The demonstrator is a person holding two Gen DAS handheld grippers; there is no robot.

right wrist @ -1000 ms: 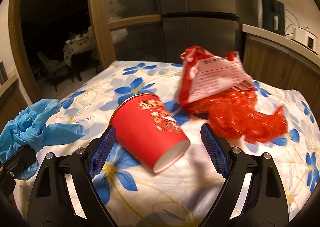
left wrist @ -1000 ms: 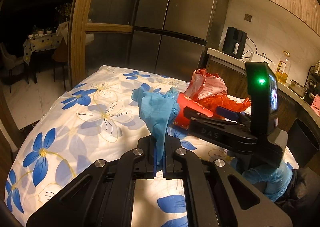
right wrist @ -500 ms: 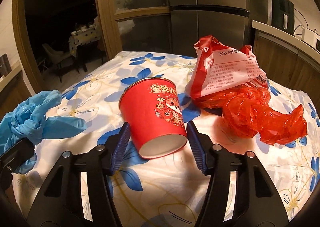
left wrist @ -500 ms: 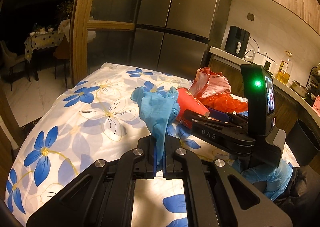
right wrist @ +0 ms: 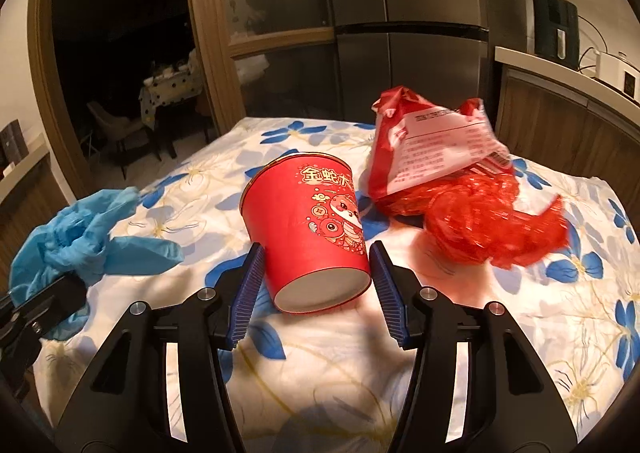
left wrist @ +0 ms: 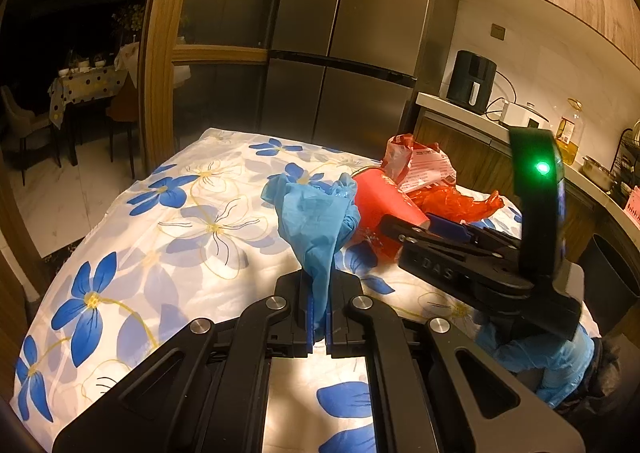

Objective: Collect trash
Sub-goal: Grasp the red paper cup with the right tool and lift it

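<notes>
While the left gripper [left wrist: 318, 323] is clamped shut on a crumpled blue glove [left wrist: 316, 213] that stands up out of its jaws, the right gripper [right wrist: 316, 285] sits with its pads [right wrist: 250, 289] on either side of a red paper cup [right wrist: 310, 229]. The cup lies tipped on a flowered tablecloth [right wrist: 520, 333], its base towards the camera and its mouth pointing away — so its long axis runs straight along the fingers. Whether the pads are pressing the cup or only just beside it cannot be told; there seems to be a sliver of gap on each side. A red snack bag [right wrist: 432, 149] and crumpled red plastic [right wrist: 492, 225] lie just beyond the cup to its right, near but apart. Open cloth lies in front of the cup. The right hand is plainly the nearer one — a straight lift looks unobstructed.
</notes>
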